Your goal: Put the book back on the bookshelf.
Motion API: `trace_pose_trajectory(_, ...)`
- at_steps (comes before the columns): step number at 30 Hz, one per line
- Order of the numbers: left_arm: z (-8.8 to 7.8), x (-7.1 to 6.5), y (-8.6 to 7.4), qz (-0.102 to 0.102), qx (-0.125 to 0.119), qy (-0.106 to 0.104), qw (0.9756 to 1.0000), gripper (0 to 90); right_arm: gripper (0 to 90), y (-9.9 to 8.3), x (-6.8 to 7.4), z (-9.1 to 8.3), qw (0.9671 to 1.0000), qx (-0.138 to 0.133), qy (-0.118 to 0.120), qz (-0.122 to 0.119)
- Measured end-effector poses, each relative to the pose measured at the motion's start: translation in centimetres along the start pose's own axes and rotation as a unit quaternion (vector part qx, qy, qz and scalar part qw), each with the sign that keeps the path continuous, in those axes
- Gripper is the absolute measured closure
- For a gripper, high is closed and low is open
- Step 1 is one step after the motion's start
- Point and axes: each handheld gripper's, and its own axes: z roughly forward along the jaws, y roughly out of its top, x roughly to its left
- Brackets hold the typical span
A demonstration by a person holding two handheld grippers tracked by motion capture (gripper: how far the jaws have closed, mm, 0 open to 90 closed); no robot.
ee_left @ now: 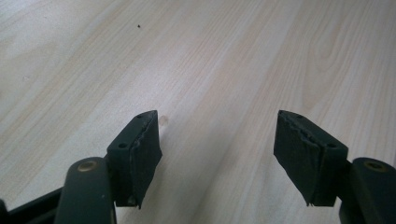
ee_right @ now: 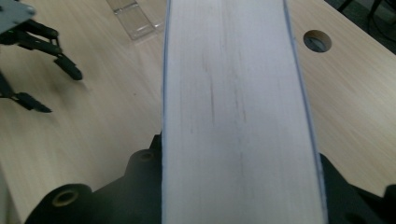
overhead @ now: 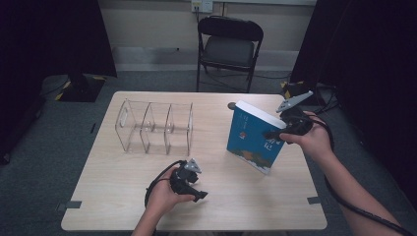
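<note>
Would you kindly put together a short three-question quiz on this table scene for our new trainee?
1. True or false: the left gripper has something clamped between its jaws.
2. Which thing does the right gripper grip?
A. the clear acrylic rack
B. the blue book
C. the folding chair
3. Fill in: in the right gripper view, the book's white ____ edge runs up between the jaws.

Key
1. False: in the left gripper view its pads stand apart over the bare table.
2. B: the book stands tilted on the table, to the right of the rack.
3. Page.
</note>
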Motion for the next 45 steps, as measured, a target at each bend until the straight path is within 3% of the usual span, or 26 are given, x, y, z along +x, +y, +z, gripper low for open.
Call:
trace_pose_trajectory(8,-0.2,-0.1,0.1,0.005,0.000,0.004,1.0000,31.4,61.3,-0.4,2.5,-1.9,0.9993,-0.003,0.022,-0.031)
trace_pose_trajectory(14,-0.8,0.2,0.0,-0.004,-0.011,0.008,0.9999,31.0,61.2,-0.9,4.9,-1.5,0.9976,0.001,0.044,-0.054)
trace_pose_trajectory(21,-1.2,0.4,-0.2,-0.009,-0.014,0.013,0.9998,30.6,61.1,-0.8,7.2,-1.2,0.9929,-0.012,0.084,-0.083)
trace_pose_trajectory(24,-1.2,0.4,-0.2,-0.011,-0.017,0.014,0.9997,30.8,61.1,-0.8,8.0,-0.6,0.9912,-0.011,0.086,-0.100)
trace_pose_trajectory(45,-1.6,0.1,0.6,-0.002,-0.021,0.017,0.9996,30.5,58.3,-1.0,8.2,-0.4,0.9877,-0.030,0.081,-0.130)
